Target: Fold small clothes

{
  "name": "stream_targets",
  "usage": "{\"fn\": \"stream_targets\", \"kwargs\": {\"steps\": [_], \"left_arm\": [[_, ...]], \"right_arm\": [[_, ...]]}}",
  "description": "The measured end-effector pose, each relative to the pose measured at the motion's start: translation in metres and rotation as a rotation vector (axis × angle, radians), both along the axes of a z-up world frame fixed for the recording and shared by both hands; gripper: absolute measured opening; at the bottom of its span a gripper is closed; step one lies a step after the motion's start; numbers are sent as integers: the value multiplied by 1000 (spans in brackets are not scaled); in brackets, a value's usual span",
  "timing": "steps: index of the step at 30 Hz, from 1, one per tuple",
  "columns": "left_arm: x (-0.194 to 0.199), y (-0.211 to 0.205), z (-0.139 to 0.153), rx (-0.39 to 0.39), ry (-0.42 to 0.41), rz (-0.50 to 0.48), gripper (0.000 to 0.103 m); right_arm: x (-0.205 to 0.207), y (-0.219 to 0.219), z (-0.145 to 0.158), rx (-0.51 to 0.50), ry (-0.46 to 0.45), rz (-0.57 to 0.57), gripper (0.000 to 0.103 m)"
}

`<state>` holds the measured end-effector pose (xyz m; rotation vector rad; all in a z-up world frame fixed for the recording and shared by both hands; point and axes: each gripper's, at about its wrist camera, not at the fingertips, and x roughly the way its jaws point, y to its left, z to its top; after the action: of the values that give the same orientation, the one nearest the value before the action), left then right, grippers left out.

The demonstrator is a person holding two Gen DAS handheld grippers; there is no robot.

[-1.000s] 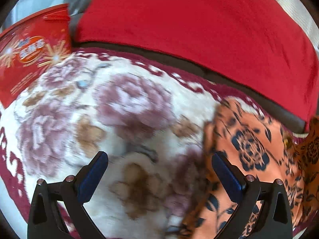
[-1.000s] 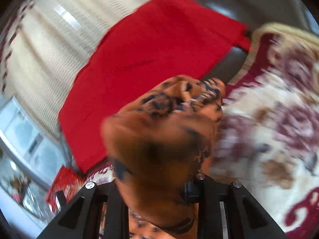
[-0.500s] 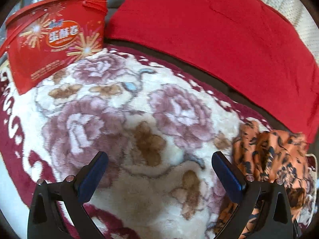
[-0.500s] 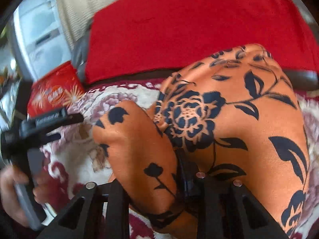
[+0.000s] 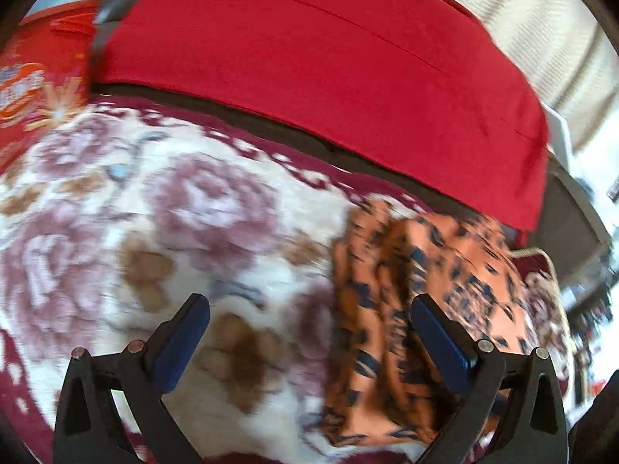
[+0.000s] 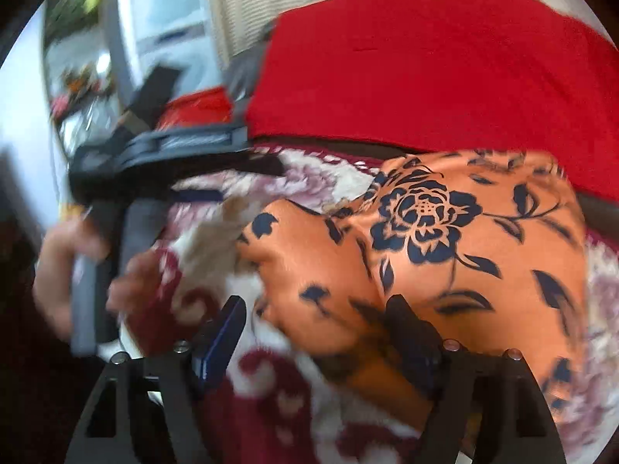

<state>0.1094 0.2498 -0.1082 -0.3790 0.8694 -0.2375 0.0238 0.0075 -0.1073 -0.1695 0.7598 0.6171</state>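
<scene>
Orange floral garment (image 6: pixel 456 239) on a flowered blanket (image 5: pixel 162 232), both grippers spread apart.

Only the right wrist view shows the person's left hand (image 6: pixel 69 270) at far left, wrapped round the left gripper's handle; only the left wrist view shows the printed red box (image 5: pixel 42 77). The left gripper (image 5: pixel 309 321) hangs wide apart over the blanket, pinching nothing. The garment, orange with dark blue roses and leaves, lies rumpled on the blanket's right part. The right gripper (image 6: pixel 317 321) is spread, its fingers on either side of a fold of the cloth. Behind lies a red cloth (image 5: pixel 329 58) and a pale ribbed curtain (image 5: pixel 541 27).
</scene>
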Motion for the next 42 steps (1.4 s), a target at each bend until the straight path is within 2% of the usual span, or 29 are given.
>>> {"fn": "stream_targets", "kwargs": {"steps": [2,5,7,9,10,11,13,14,15,16,17,19,21,25,28,30,32,34,35,36,37,39,42], "left_arm": [[-1,-7,-3,-29,19,-50,103],[-4,-12,-4,-87,43,-103,103],[-9,-12,2,-118,10,-114,103],[-15,-14,10,-132,-50,-127,103],[-18,-17,14,-124,-79,-140,100],[-20,-23,16,-102,-98,-157,97],[-20,-40,14,-38,-101,-214,74],[-19,-45,11,-13,-88,-239,67],[-16,-57,2,41,-53,-272,57],[-13,-68,-9,105,0,-291,51],[-11,-73,-17,141,35,-298,50],[-8,-79,-28,181,71,-299,50],[-8,-77,-23,171,50,-304,50],[-6,-78,-27,192,49,-299,51],[-8,-80,-26,205,36,-303,53],[-6,-83,-23,201,33,-294,55],[-4,-82,-16,192,12,-282,56],[-3,-81,-5,177,-27,-274,63],[-1,-79,1,159,-47,-271,69],[1,-78,6,140,-63,-261,82],[3,-75,12,109,-77,-244,89],[11,-68,18,11,-86,-233,89],[33,-67,13,-114,-24,-214,92]], "right_arm": [[-11,-22,12,35,9,14,78],[-13,-69,31,182,52,-35,76],[-5,-98,41,250,50,-109,55],[9,-127,48,276,23,-225,47],[19,-139,48,279,20,-282,36],[30,-147,46,291,33,-318,35],[54,-151,33,314,103,-350,35],[61,-152,27,309,146,-347,35],[72,-145,10,284,221,-333,34],[75,-140,-2,247,243,-334,34],[77,-134,-11,203,231,-340,34],[80,-128,-13,190,214,-333,34],[86,-131,-2,209,223,-332,34],[107,-137,30,236,156,-365,34],[146,-134,29,232,206,-396,34],[179,-124,4,191,298,-390,34],[194,-121,-14,189,370,-397,35],[192,-123,-10,213,353,-402,35],[189,-125,-6,221,337,-401,35],[183,-128,0,240,317,-397,34],[176,-132,6,261,298,-392,34],[161,-142,15,302,275,-390,35],[144,-160,24,366,262,-395,35]]}}
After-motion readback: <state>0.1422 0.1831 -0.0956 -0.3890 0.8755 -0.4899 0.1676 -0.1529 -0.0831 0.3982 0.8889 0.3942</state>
